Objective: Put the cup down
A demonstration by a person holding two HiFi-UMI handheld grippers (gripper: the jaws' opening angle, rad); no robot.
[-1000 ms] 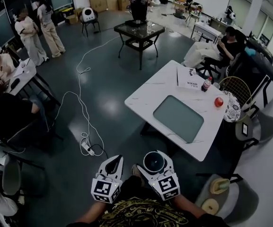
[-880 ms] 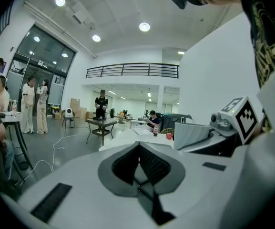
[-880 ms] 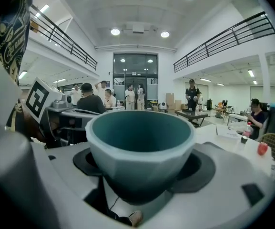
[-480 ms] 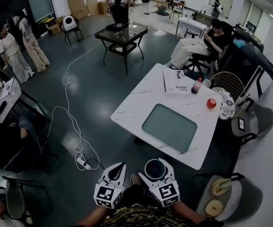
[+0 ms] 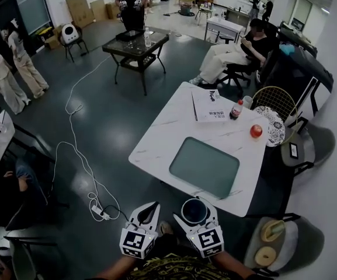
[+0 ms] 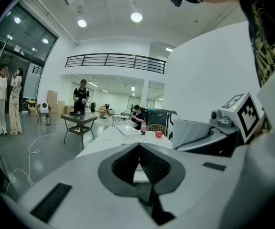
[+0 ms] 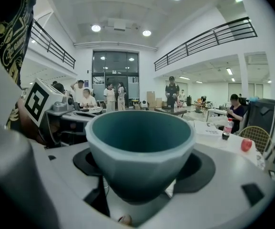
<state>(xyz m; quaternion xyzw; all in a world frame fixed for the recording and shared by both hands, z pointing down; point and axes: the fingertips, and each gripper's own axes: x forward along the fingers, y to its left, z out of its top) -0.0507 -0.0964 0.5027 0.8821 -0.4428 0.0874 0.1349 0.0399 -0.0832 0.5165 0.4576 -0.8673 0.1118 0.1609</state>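
Note:
A teal cup sits upright between the jaws of my right gripper, which is shut on it low in the head view. Seen from the right gripper view, the cup fills the middle, its hollow empty, with the dark pads pressed against both sides. Beside it on the left, my left gripper is shut with nothing in it; its fingertips meet in the left gripper view. Just ahead stands the white marble table with a grey-green mat; both grippers hover short of its near edge.
On the table's far end lie a booklet, a cola bottle and a red apple. Chairs crowd the right side. A white cable and power strip lie on the floor at left. People stand and sit around the room.
Both grippers have been carried forward toward the white table, which now lies closer in the head view. The cup stays held in the right gripper; the left stays shut.

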